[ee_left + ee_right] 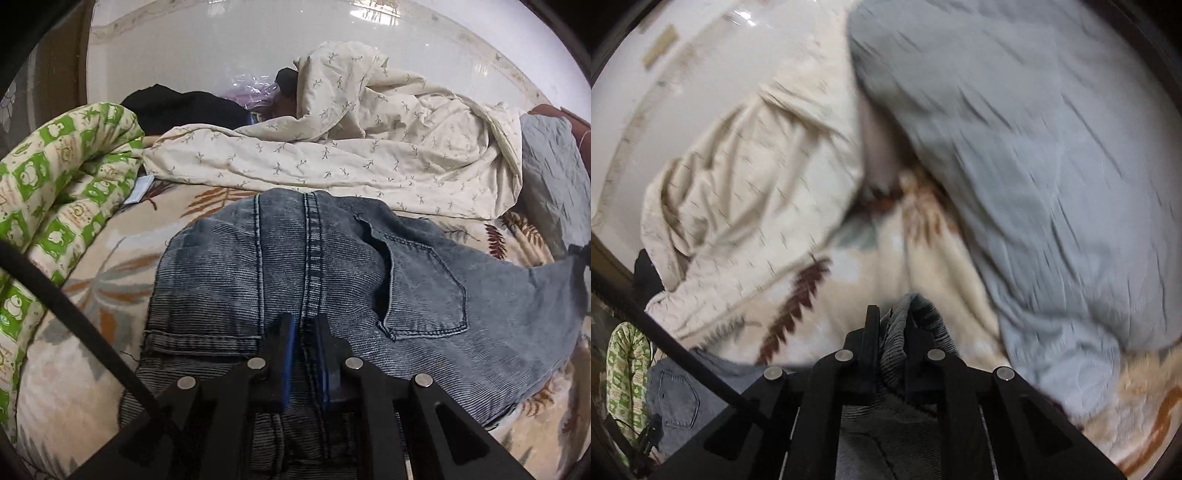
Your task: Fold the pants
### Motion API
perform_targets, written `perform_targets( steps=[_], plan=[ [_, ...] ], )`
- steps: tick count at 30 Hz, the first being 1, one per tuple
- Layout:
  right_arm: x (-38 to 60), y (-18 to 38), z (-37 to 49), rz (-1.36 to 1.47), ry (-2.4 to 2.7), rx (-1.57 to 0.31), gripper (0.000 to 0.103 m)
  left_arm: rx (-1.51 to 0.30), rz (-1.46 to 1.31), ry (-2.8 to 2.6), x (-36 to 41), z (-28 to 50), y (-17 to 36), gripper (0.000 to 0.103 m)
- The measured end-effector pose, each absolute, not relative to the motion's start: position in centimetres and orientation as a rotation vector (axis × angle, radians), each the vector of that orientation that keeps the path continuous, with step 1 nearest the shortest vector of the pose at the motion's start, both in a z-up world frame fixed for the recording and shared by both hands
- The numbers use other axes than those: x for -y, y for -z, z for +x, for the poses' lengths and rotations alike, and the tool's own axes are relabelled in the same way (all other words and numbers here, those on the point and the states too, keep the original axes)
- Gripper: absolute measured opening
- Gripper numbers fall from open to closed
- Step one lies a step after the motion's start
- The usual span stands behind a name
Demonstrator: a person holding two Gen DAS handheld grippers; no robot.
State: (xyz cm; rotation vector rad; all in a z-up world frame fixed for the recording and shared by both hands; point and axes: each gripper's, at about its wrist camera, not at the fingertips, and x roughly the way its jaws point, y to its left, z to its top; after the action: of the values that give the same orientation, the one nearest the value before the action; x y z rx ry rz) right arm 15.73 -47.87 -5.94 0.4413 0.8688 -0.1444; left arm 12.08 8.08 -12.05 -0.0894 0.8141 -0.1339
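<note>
In your left wrist view, the jeans point(332, 266) lie spread on the leaf-patterned blanket point(92, 295), back pocket to the right, and your left gripper point(306, 332) is clamped on the centre seam at their near edge. In your right wrist view, blurred, your right gripper point(891, 325) is clamped on a bunched fold of the jeans point(905, 332) standing between its fingers, with the grey quilt point(1034, 166) far right and the cream sheet point(757, 184) far left.

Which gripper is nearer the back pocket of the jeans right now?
Left. The left gripper pinches the seam beside the back pocket; the right gripper holds bunched denim farther from it.
</note>
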Motion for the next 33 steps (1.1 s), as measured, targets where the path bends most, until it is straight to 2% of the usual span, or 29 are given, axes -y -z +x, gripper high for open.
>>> perform_targets(
  steps=[2,4,6,10,18,22,26,33],
  plan=[
    [47.9,7.2,16.6,0.412,0.159,-0.837,0.009,-0.806,-0.071,0.122,-7.8,12.0,12.2,0.013],
    [48.7,9.8,17.5,0.407,0.239,-0.889,0.012,-0.801,-0.055,0.113,-7.5,11.9,12.3,0.014],
    [50.3,13.4,17.9,0.471,0.326,-1.005,0.023,-0.795,-0.040,0.107,-7.3,11.9,12.3,0.014],
    [52.0,12.3,15.8,0.588,0.356,-0.923,0.045,-0.796,-0.057,0.106,-7.4,11.8,12.1,0.014],
    [50.9,6.9,9.1,0.583,0.241,-0.853,0.045,-0.723,-0.066,0.145,-6.8,10.1,9.8,0.013],
    [48.2,7.2,7.7,0.575,0.151,-0.870,0.045,-0.721,-0.034,0.179,-5.6,9.5,9.4,0.013],
    [47.6,8.0,7.0,0.445,0.379,-0.911,0.045,-0.762,-0.028,0.169,-5.5,9.8,10.2,0.013],
    [50.7,10.3,4.9,0.651,0.374,-0.914,0.046,-0.829,-0.049,0.157,-6.3,10.3,11.7,0.013]
  ],
)
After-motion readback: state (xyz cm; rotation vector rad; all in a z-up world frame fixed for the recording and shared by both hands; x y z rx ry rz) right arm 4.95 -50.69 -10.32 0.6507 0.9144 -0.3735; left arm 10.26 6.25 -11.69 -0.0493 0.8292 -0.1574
